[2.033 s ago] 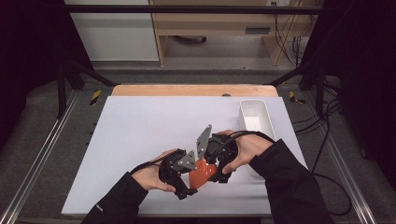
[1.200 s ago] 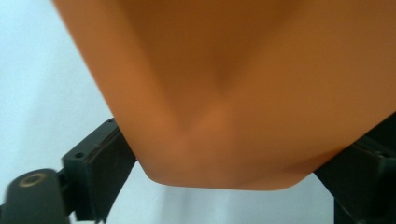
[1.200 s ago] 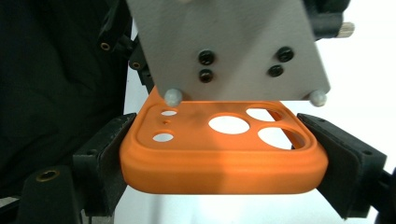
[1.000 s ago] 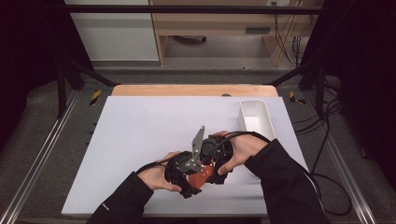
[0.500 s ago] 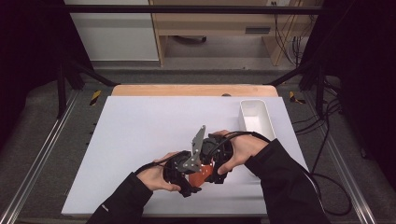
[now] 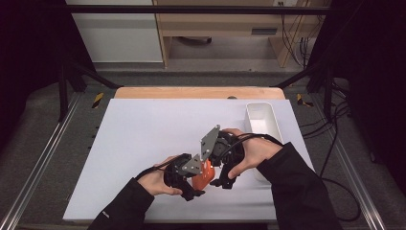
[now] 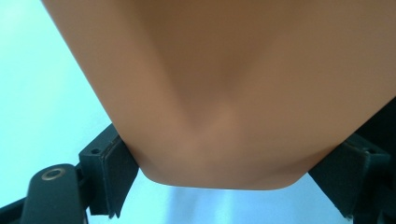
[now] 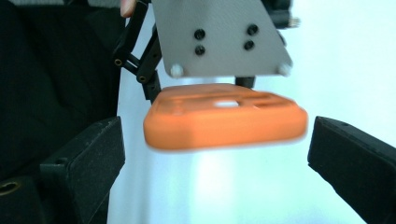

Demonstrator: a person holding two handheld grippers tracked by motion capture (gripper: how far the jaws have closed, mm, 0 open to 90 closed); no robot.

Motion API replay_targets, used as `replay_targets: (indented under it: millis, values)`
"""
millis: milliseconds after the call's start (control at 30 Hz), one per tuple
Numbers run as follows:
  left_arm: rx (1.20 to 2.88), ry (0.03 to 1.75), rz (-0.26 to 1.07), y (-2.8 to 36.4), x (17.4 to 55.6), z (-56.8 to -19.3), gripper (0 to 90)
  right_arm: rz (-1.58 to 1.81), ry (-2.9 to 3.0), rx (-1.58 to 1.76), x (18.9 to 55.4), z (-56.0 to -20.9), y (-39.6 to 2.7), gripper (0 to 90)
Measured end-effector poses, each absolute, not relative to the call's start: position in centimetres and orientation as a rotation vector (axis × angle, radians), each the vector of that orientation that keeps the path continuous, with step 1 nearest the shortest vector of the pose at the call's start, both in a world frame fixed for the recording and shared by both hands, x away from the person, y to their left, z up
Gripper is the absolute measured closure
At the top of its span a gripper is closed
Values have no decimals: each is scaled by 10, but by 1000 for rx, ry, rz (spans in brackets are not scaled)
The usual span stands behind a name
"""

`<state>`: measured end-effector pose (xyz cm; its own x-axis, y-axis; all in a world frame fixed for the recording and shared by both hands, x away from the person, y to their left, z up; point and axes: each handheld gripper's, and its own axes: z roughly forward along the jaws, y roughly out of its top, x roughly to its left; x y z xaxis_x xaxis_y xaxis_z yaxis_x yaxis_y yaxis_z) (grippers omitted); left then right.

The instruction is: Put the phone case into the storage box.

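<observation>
Orange flat block (image 6: 203,173) sits clamped in my left gripper (image 6: 187,184), above white table (image 6: 143,129), near white bin (image 6: 261,120). My right gripper (image 6: 221,178) has just been opening, jaws clear either side of block. Hold left steady; withdraw right straight back.

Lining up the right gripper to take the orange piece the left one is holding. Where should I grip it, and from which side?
Take the orange piece across its two short rounded ends, coming in level from its free long edge, opposite the left gripper, whose fingers clamp the far part. It lies flat and thin between the right gripper's fingers, which have just been opening and stand clear on both sides, so closing should likely meet those ends.
</observation>
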<state>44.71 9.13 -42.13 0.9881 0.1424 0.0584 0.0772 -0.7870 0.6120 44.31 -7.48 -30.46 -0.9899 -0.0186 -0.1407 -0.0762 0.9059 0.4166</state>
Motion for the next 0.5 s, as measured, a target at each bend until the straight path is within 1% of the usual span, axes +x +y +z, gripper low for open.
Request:
replay_targets:
  millis: [233, 500]
  values:
    - [2466, 176, 135, 101, 447, -423, 154, 763, 2877, -23, 445, -301, -94, 33]
    - [2419, 207, 116, 110, 448, -426, 154, 936, 2796, 75, 449, -307, -118, 33]
